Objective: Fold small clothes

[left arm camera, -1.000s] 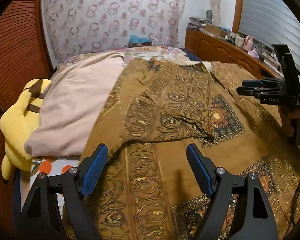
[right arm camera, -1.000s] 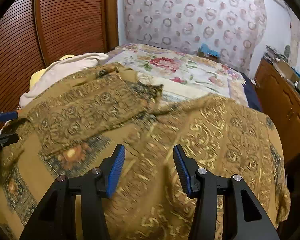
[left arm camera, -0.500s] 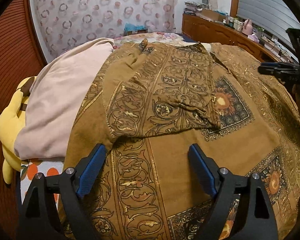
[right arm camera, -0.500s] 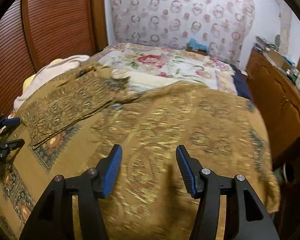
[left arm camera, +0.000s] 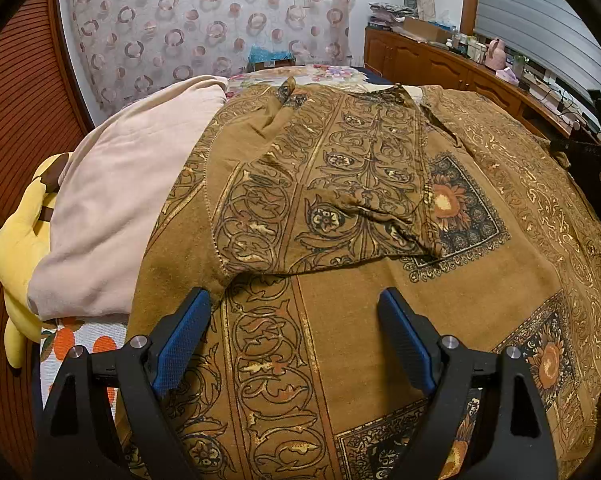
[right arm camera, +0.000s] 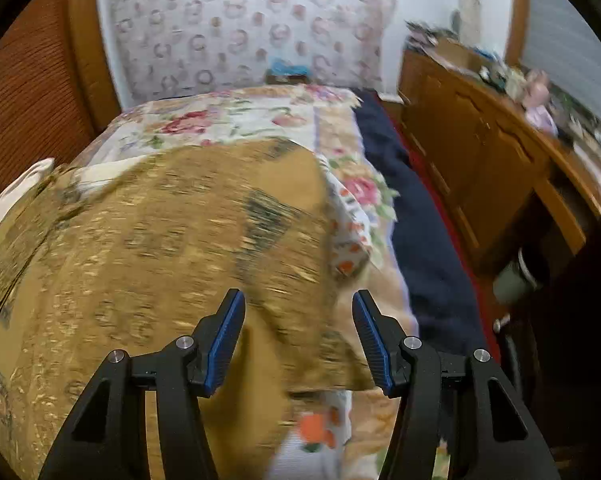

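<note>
Left wrist view, from left to right: a ribbed wooden wall panel [left arm camera: 16, 112] closes off the far left, with a yellow plush toy [left arm camera: 18, 248] pressed against it at the bed's edge. Just beside the toy lies a pale pink cushion [left arm camera: 128, 208], its lower corner overhanging an orange-flowered sheet [left arm camera: 84, 340]. Next comes the brown patterned garment [left arm camera: 324, 184], spread flat on a matching brown bedspread [left arm camera: 512, 248] that covers most of the bed; the garment's near hem lies just beyond the left gripper [left arm camera: 294, 338]. Its jaws stand wide apart and hold nothing, with only open cloth between the blue pads. At the right edge the right gripper [left arm camera: 576, 148] shows as a dark shape over the bedspread, in front of a long wooden cabinet [left arm camera: 440, 64].

The right wrist view is blurred. The bedspread [right arm camera: 160, 248] fills the left and ends in a corner near the middle, where the floral sheet [right arm camera: 236, 116] and a dark blue strip [right arm camera: 420, 240] along the bed's side begin. A narrow gap separates the bed from the cabinet [right arm camera: 484, 168]. The right gripper [right arm camera: 298, 338] has its jaws about half open, empty, above the bedspread's corner.
</note>
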### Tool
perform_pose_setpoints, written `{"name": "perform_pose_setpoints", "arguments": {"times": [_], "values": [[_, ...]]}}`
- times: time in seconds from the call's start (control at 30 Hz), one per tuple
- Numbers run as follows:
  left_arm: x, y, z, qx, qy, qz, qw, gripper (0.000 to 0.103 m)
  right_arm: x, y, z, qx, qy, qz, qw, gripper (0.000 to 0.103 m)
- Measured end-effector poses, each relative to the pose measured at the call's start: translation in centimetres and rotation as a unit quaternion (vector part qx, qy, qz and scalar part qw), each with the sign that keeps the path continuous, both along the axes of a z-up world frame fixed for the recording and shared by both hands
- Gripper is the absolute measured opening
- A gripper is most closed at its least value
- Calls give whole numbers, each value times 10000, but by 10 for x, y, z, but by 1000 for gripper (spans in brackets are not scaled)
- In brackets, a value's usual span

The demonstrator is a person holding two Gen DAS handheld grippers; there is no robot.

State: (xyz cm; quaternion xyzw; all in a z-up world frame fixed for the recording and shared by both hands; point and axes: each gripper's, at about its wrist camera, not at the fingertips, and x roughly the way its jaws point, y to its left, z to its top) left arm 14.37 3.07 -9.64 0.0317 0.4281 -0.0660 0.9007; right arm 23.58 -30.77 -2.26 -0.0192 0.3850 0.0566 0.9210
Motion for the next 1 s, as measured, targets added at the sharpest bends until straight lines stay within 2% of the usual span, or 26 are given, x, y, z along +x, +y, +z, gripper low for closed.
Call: {"name": "perform_pose_setpoints", "arguments": {"times": [0.03,0.07,0.2,0.27,0.3,0.33,0.47,0.63,0.77,0.87,1.0], "values": [[0,0,0,2,0,0,10000,87,0,-4,-3,113,60,-27,9999,57],[0,0,0,2,-1,0,10000,87,3,-5,-5,211,116,-17,9997,53],[0,0,0,10,-1,1,10000,87,4,-12,-11,561,249,27,9981,49],[0,0,0,1,-2,0,10000,87,5,-14,-7,659,260,129,9974,38],[-1,-1,0,7,-5,0,10000,87,3,-11,-4,640,250,205,9974,33],[0,0,0,4,0,0,10000,87,8,-12,-2,587,235,264,9977,25],[-1,0,0,9,-2,1,10000,87,7,-6,8,-221,-64,391,9990,8],[0,0,0,1,1,0,10000,87,-14,21,37,-729,-813,602,9922,3],[0,0,0,-2,0,0,10000,87,-33,44,62,-714,-1333,1014,9833,3],[0,0,0,3,-1,2,10000,87,-43,60,65,-560,-1354,1349,9800,3],[1,0,0,18,-2,-2,10000,87,-44,55,60,-204,-1132,1343,9842,3]]}}
